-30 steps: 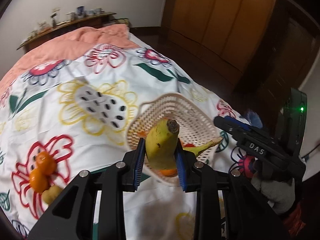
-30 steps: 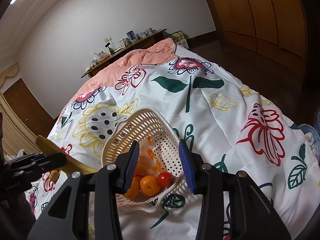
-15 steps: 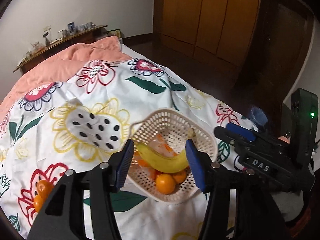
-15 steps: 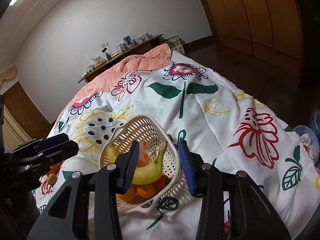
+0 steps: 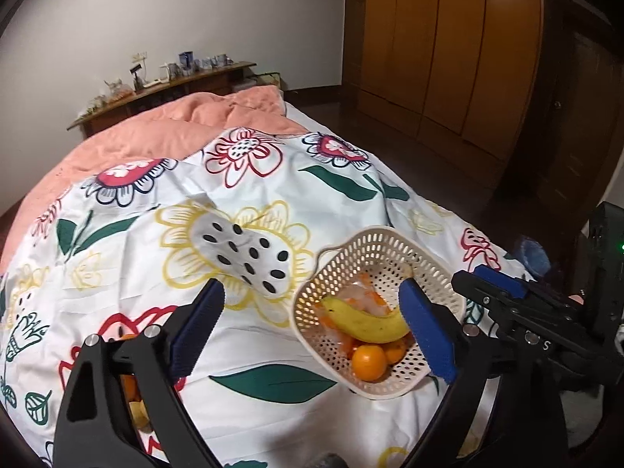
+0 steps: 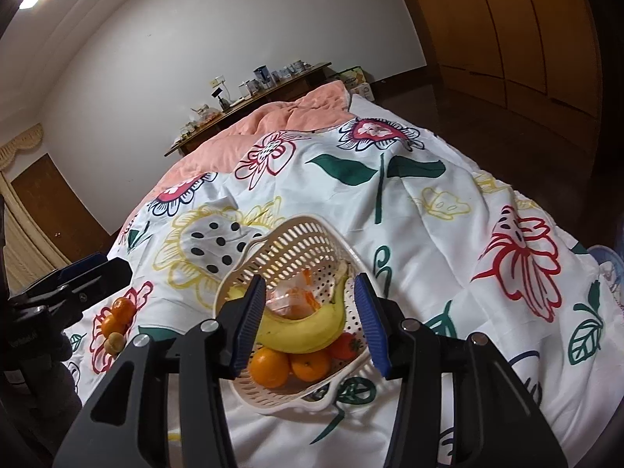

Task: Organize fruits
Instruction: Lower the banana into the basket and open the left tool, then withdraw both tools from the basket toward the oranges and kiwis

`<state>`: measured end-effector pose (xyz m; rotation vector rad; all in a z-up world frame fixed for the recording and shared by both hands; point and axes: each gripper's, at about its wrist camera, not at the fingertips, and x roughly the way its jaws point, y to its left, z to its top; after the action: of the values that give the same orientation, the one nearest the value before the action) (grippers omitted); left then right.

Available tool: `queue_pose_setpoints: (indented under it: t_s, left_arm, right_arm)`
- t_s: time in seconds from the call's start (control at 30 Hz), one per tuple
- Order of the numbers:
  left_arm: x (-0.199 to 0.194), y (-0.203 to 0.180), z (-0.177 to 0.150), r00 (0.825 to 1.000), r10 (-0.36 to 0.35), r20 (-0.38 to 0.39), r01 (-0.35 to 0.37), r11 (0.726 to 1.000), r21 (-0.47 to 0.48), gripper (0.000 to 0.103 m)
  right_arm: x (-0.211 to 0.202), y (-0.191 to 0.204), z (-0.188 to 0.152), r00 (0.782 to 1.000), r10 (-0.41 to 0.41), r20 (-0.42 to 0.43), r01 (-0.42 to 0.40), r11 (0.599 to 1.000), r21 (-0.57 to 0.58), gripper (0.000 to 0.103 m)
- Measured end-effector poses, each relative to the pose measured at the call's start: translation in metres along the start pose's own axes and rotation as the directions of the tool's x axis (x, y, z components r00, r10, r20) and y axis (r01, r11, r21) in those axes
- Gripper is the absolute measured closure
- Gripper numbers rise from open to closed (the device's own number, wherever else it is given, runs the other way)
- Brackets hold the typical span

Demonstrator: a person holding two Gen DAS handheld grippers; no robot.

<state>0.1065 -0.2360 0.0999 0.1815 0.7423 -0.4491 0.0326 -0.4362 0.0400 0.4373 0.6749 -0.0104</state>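
1. While the left gripper [image 5: 312,331] hangs over the flowered bedspread [image 5: 273,202], its jaws are opening, already wide, and nothing sits between the blue pads [image 5: 199,327]; the cream basket [image 5: 390,241] shows at the lower right of the left wrist view, behind the right-hand pad.
2. The banana [image 5: 366,321] lies curved inside that basket, resting on top of the oranges [image 5: 368,362], with a clear packet of orange pieces [image 5: 362,296] just behind it.
3. In the right wrist view the right gripper [image 6: 308,319] sits low in the centre, its jaws opening and partly apart; the pads frame the basket's near side, and whether they touch its rim cannot be told.
4. A small red tomato [image 6: 345,345] lies beside the oranges under the banana's right end.
5. At the lower left of the right wrist view, loose oranges [image 6: 117,316] and a small yellowish fruit [image 6: 114,341] rest on the bedspread, well apart from the basket.
6. A pink quilt [image 6: 280,117] covers the far end of the bed, with a cluttered wooden shelf [image 6: 249,89] against the wall behind.
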Motion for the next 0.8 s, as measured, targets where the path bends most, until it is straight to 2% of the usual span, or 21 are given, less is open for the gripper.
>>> queue_pose_setpoints:
  t_s: [0.17,0.43,0.63,0.7,0.8]
  left_arm:
    - [-0.007,-0.001,-0.003,0.999,0.042,0.023,-0.043,0.999,0.023,0.009]
    - [-0.015,0.005,-0.008,0.997,0.059,0.04,-0.06,0.998,0.017,0.004]
    - [-0.017,0.01,-0.012,0.996,0.08,0.048,-0.08,0.997,0.005,0.003]
    - [-0.019,0.011,-0.014,0.994,0.092,0.056,-0.093,0.996,0.008,0.003]
    - [-0.025,0.015,-0.015,0.992,0.103,0.071,-0.104,0.995,0.003,0.003]
  right_arm:
    - [-0.001,0.009,-0.001,1.0,0.015,-0.001,-0.015,1.0,-0.019,0.055]
    - [-0.005,0.017,-0.001,1.0,0.025,0.005,-0.025,0.999,-0.033,0.045]
    - [-0.006,0.025,-0.002,0.999,0.045,0.002,-0.045,0.998,-0.045,0.043]
    - [-0.006,0.027,-0.003,0.998,0.056,-0.002,-0.056,0.997,-0.045,0.036]
    - [-0.008,0.031,-0.003,0.998,0.067,-0.002,-0.067,0.997,-0.048,0.033]
